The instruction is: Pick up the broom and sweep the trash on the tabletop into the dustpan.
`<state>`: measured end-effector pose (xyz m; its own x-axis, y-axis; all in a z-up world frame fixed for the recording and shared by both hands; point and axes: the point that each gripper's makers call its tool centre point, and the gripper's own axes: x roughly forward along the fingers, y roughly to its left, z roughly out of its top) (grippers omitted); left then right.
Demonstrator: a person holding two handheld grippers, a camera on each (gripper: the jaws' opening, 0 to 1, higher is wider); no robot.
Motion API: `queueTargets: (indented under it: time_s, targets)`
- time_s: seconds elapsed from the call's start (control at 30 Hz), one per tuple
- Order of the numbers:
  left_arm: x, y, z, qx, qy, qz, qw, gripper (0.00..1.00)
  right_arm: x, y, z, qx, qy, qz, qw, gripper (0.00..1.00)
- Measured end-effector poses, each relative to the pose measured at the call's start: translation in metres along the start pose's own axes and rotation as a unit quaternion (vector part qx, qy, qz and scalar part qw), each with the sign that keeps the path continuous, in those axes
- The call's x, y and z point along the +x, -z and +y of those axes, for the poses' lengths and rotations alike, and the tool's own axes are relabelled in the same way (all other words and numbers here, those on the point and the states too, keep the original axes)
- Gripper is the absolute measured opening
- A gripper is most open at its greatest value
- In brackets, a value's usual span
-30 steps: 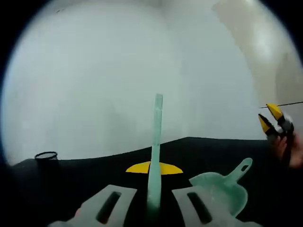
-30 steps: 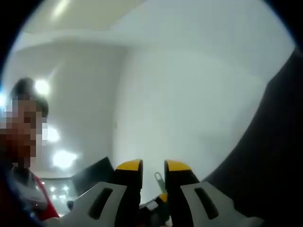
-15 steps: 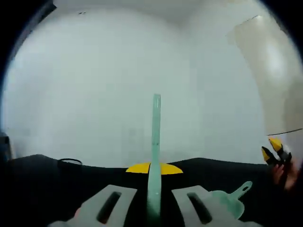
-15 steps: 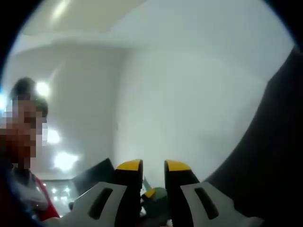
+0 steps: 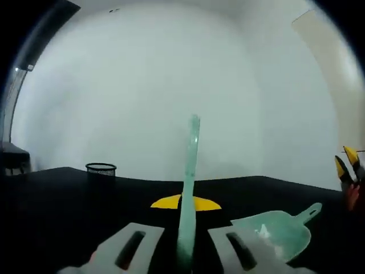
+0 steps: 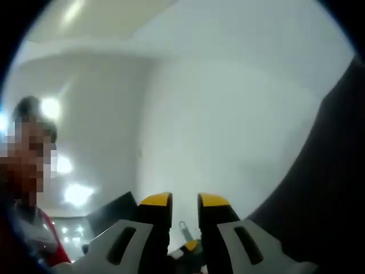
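Observation:
My left gripper (image 5: 185, 203) is shut on the mint-green broom handle (image 5: 189, 171), which rises straight up from between its yellow-tipped jaws. A mint-green dustpan (image 5: 276, 235) lies on the black tabletop (image 5: 68, 211) just right of the jaws, with small white scraps (image 5: 262, 230) inside it. At the far right edge, my right gripper (image 5: 348, 165) hangs above the table in a hand. My right gripper (image 6: 184, 201) has its yellow tips nearly together with nothing between them. Through the slit I see the broom handle's tip (image 6: 182, 226).
A black mesh pen cup (image 5: 101, 169) stands at the table's far left edge, before a plain white wall. In the right gripper view a person stands at the left under ceiling lights, and the black table (image 6: 336, 188) slants along the right side.
The left gripper view has swung, so the pen cup and dustpan sit further right in it. The broom stays gripped. The right gripper view barely moved.

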<state>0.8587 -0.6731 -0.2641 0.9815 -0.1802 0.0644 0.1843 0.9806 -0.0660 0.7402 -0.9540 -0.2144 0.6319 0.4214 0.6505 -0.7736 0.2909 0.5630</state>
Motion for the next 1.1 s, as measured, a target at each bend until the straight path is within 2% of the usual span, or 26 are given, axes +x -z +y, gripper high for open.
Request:
queueTargets:
  time_s: [0.17, 0.2, 0.37, 0.53, 0.57, 0.7, 0.77, 0.87, 0.97, 1.03, 1.1]
  targets:
    - [0.011, 0.002, -0.02, 0.005, 0.003, 0.001, 1.0, 0.03, -0.001, -0.001, 0.0, 0.003, -0.001, -0.001, 1.0, 0.2]
    - [0.012, 0.003, -0.026, 0.016, 0.004, 0.001, 0.9999, 0.03, -0.001, -0.001, 0.0, 0.004, -0.001, -0.002, 1.0, 0.2]
    - [0.006, 0.009, -0.05, 0.038, 0.019, -0.001, 0.9991, 0.05, -0.001, -0.002, -0.001, 0.007, -0.003, -0.003, 1.0, 0.2]
    - [-0.002, -0.008, -0.07, 0.049, 0.04, -0.028, 0.9976, 0.01, -0.001, -0.002, 0.0, 0.01, -0.004, -0.004, 0.9999, 0.2]
    - [0.001, -0.016, -0.077, 0.047, 0.058, -0.042, 0.9964, 0.01, -0.001, -0.002, 0.0, 0.01, -0.005, -0.003, 0.9999, 0.2]
    - [-0.002, -0.025, -0.089, 0.025, 0.082, -0.047, 0.9952, 0.01, -0.001, -0.001, 0.001, 0.012, -0.005, -0.005, 0.9999, 0.2]
    - [-0.003, -0.032, -0.082, 0.014, 0.085, -0.055, 0.9948, 0.01, -0.002, -0.001, 0.001, 0.014, -0.005, -0.006, 0.9999, 0.2]
    - [-0.008, -0.051, -0.062, -0.008, 0.085, -0.077, 0.9934, 0.01, -0.002, -0.002, 0.001, 0.017, -0.007, -0.008, 0.9998, 0.2]
    - [-0.012, -0.059, -0.037, -0.004, 0.073, -0.083, 0.9939, 0.0, -0.001, -0.002, 0.002, 0.018, -0.008, -0.008, 0.9998, 0.2]
    - [-0.012, -0.051, -0.022, 0.014, 0.058, -0.065, 0.9961, 0.0, -0.001, -0.001, 0.002, 0.018, -0.009, -0.007, 0.9998, 0.2]
    - [-0.01, -0.031, -0.012, 0.011, 0.047, -0.032, 0.9983, 0.0, 0.0, -0.001, 0.002, 0.017, -0.009, -0.006, 0.9998, 0.2]
